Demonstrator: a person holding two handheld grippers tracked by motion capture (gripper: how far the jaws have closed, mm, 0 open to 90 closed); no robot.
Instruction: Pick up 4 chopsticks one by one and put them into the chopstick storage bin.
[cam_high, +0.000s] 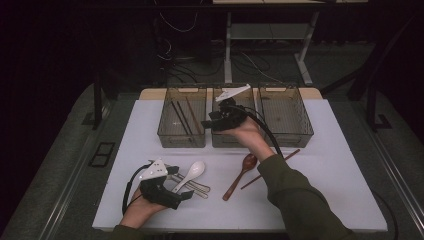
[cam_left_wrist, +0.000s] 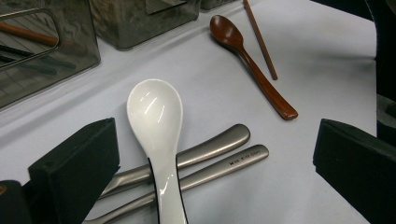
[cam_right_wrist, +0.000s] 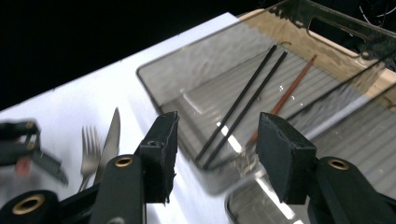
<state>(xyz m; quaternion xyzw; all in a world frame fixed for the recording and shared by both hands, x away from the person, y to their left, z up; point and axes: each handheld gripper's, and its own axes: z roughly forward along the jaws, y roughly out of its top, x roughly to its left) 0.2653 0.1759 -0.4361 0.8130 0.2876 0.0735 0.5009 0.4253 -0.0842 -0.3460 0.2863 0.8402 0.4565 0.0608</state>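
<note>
Right tongs (cam_right_wrist: 215, 156) open, empty, above left bin's (cam_right_wrist: 196, 70) rim.

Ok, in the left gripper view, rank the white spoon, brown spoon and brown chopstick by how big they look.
1. white spoon, though it is nearest the camera.
2. brown spoon.
3. brown chopstick, thinnest, with its top cut off.

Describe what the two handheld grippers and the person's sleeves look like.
Both grippers are black. The left gripper carries a pale grey three-cornered plate on top and trails a looping black cable. The right gripper has the same kind of plate and cable, and brass-coloured rivets at its jaw pivots. The jaws end in blocky black foam pads. The sleeve is dark olive green.
</note>
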